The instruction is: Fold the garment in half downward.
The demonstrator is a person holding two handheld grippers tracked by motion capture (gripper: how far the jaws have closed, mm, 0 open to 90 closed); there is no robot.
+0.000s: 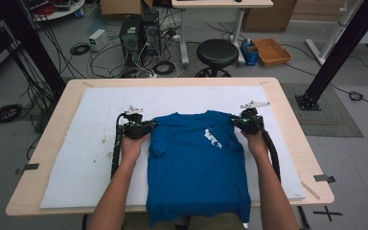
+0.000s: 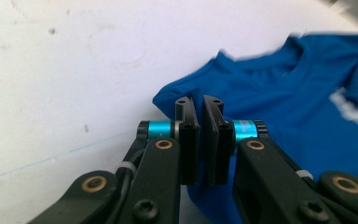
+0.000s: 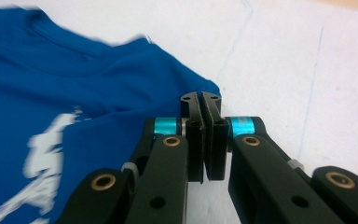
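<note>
A blue T-shirt lies on the white mat, sleeves folded in — its hem hanging over the near edge. The left gripper and right gripper each pinch a far shoulder corner — likely the lengthwise fold remains.

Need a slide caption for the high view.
Both grippers, left and right, pinch the shoulders of a blue T-shirt on a white mat.

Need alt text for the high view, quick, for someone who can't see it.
A blue T-shirt lies on a white mat, pinched at each shoulder by the left gripper and right gripper. Its hem hangs over the table's near edge.
</note>
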